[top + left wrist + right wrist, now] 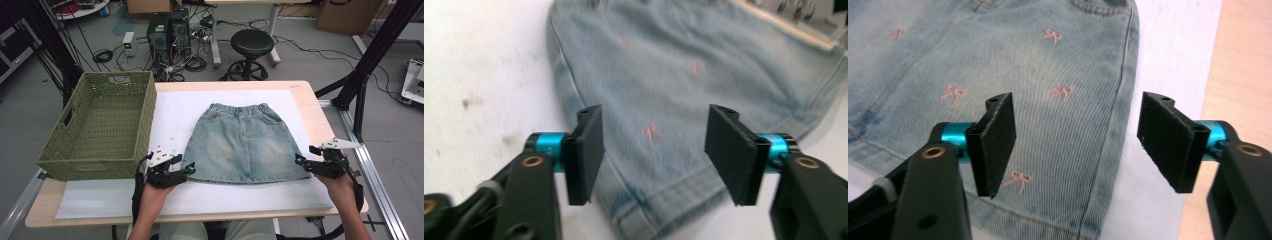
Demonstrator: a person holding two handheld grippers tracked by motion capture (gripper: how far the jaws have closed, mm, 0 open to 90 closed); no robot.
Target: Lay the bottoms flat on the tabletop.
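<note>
A light-blue denim skirt (pixel 245 145) with small pink bows lies flat on the white mat (pixel 175 112), waistband at the far side. My left gripper (pixel 187 167) hovers at the hem's near left corner, jaws open. In the left gripper view the skirt (pixel 674 75) corner lies below the gap of that gripper (pixel 654 150), and the pads do not press on it. My right gripper (pixel 302 159) stands open at the hem's near right corner. In the right gripper view the skirt's (pixel 1048 65) side seam runs under that gripper (pixel 1075 142), with nothing pinched.
A green woven basket (pixel 95 162) sits at the table's left edge and appears empty. Bare wooden table (pixel 312 107) shows right of the mat. Beyond the table are a black stool (pixel 252 42), computer towers (pixel 167 30) and cables on the floor.
</note>
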